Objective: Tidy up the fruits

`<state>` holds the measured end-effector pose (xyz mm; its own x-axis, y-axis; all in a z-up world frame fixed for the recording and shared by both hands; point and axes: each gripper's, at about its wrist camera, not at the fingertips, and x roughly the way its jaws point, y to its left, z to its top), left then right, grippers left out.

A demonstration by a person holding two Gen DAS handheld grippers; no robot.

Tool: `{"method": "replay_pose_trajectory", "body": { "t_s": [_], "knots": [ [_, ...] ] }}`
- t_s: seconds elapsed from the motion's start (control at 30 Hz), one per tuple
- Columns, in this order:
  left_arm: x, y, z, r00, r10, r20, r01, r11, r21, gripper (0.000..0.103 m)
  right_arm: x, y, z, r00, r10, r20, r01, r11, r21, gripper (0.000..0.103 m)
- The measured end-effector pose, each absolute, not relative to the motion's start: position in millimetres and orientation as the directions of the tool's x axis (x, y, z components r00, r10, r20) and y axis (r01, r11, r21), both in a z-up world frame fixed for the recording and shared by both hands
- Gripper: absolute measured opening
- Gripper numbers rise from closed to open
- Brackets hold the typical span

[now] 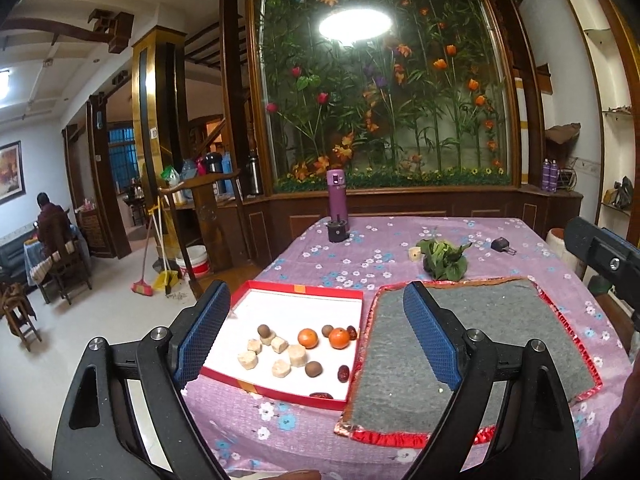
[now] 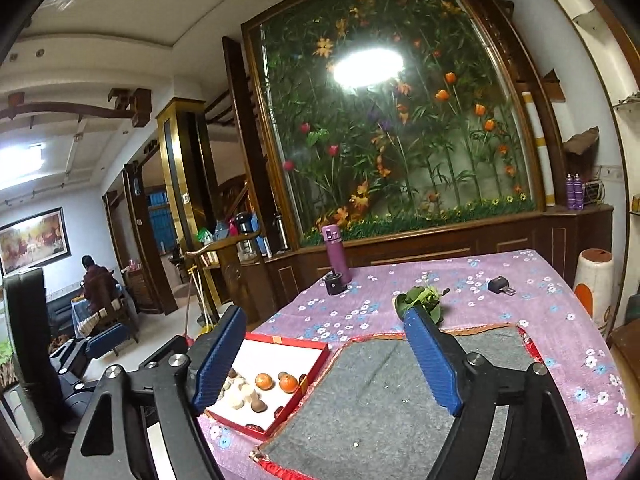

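Both grippers – left gripper [image 1: 318, 344], right gripper [image 2: 326, 364] – spread wide, holding nothing

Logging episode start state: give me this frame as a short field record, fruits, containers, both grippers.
surface: table with purple floral cloth
tray: red-rimmed white box, left of mat
tray contents: two oranges, brown round fruits, red dates, pale cut chunks
mat: grey felt mat with red trim, nothing placed on it
other items: leafy greens, purple bottle
left hand-held gripper: open, holding nothing, above the near table edge
right hand-held gripper: open, holding nothing
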<state>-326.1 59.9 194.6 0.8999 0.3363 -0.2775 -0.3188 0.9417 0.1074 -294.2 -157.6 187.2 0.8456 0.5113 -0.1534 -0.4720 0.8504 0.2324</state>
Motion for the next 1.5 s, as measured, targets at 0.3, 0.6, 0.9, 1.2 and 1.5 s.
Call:
{"method": "replay_pose_trajectory", "body": {
  "t_s": [0.3, 0.6, 0.9, 1.2, 1.5],
  "knots": [
    [-342.8, 67.4, 199.7, 0.905, 0.346, -0.248, -0.339, 0.938, 0.073, 0.1, -296.9, -148.1, 188.4, 0.849, 0.51, -0.142, -0.477, 0.853, 0.211, 0.085],
    [-344.5, 72.1, 193.9, 0.886, 0.365, -0.286, -0.353, 0.931, 0.094, 0.1, -299.6, -148.3, 189.2, 0.847, 0.517, -0.126, -0.485, 0.848, 0.214, 0.087],
    [-350.1, 75.5, 193.9, 0.882, 0.387, -0.268, -0.376, 0.922, 0.093, 0.1, -298.5, -140.7, 183.5, 0.839, 0.527, -0.138, -0.501, 0.846, 0.183, 0.087],
    [-353.7, 78.0, 195.4, 0.885, 0.382, -0.267, -0.377, 0.923, 0.072, 0.1, -305.2, -135.9, 181.4, 0.84, 0.527, -0.129, -0.507, 0.847, 0.162, 0.087],
    [-353.2, 83.9, 195.0, 0.883, 0.376, -0.28, -0.371, 0.926, 0.073, 0.1, -307.5, -127.9, 178.0, 0.83, 0.54, -0.14, -0.521, 0.841, 0.147, 0.087]
  ]
}}
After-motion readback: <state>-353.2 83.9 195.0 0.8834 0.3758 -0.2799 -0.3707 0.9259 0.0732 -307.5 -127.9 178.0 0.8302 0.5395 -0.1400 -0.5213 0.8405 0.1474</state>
